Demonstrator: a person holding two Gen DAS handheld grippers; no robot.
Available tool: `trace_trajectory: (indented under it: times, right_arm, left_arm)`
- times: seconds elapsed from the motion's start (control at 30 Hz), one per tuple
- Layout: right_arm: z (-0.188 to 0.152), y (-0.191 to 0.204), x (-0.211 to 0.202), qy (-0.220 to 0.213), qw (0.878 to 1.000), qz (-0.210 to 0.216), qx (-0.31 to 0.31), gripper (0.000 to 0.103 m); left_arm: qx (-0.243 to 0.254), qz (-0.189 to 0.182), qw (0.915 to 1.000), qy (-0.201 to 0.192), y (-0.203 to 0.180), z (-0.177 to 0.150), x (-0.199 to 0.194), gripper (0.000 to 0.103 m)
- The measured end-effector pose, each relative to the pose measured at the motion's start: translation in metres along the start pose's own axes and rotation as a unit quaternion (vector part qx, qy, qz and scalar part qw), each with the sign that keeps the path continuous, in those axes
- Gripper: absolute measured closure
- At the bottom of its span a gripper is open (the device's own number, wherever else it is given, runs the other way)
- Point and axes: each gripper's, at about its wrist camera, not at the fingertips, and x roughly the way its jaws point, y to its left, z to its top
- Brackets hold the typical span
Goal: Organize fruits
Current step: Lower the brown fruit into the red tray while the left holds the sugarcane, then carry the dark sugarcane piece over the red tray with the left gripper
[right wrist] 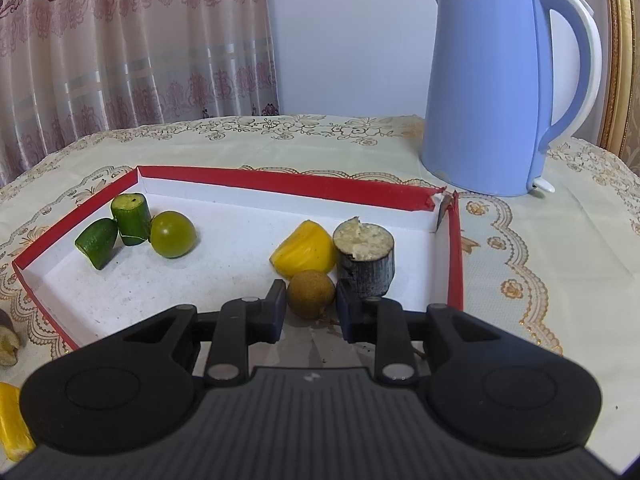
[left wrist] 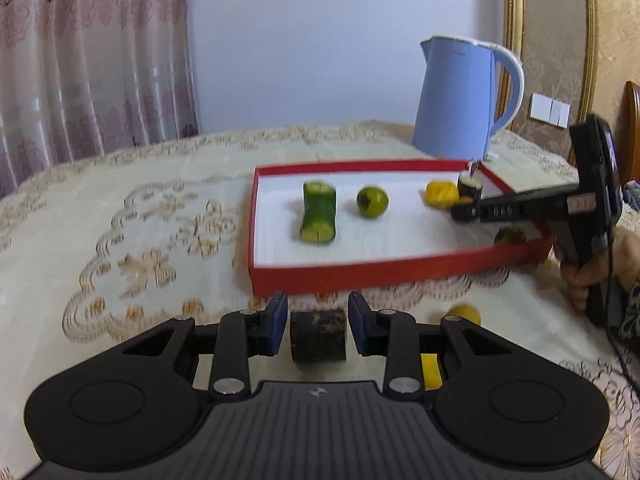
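Clamped in the left tool (left wrist: pixel 318 326), a dark cylindrical chunk (left wrist: pixel 318 336) hangs just short of the red tray (left wrist: pixel 360 276) at 12 o'clock, and should travel level over the rim, while the right tool (right wrist: pixel 311 304) pinches a small brown fruit (right wrist: pixel 311 294) inside it.

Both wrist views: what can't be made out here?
- Left wrist view: yellow piece mostly hidden behind the left gripper linkage; kind unclear.
- Left wrist view: green fruit half hidden by the red tray front wall and the right gripper.
- Right wrist view: dark piece and yellow piece cut off by the left edge.
- Right wrist view: tray's near wall hidden under the right gripper.
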Motion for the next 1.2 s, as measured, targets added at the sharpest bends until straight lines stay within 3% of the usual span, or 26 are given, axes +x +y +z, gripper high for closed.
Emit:
trace_trajectory:
  times: [0.5, 0.67, 1.1, 1.17, 1.2]
  right_arm:
    - [0.0, -0.002, -0.001, 0.0, 1.0, 0.005, 0.005, 0.077]
    - [0.0, -0.002, -0.001, 0.0, 1.0, 0.006, 0.006, 0.077]
    - [0.0, -0.002, -0.001, 0.0, 1.0, 0.006, 0.007, 0.076]
    - [0.0, -0.002, -0.001, 0.0, 1.0, 0.006, 0.007, 0.076]
    - [0.0, -0.002, -0.001, 0.0, 1.0, 0.006, 0.006, 0.076]
  left_arm:
    - [-0.003, 0.006, 0.9999, 0.013, 0.007, -0.013, -0.002, 0.071]
    - [0.001, -0.023, 0.9996, 0.013, -0.006, -0.009, -0.001, 0.07]
    - [0.0, 0.008, 0.9999, 0.006, -0.006, -0.008, 0.005, 0.07]
    - [0.003, 0.003, 1.0, 0.005, -0.007, -0.008, 0.004, 0.067]
    - [0.011, 0.007, 0.9999, 0.006, -0.008, -0.009, 0.004, 0.059]
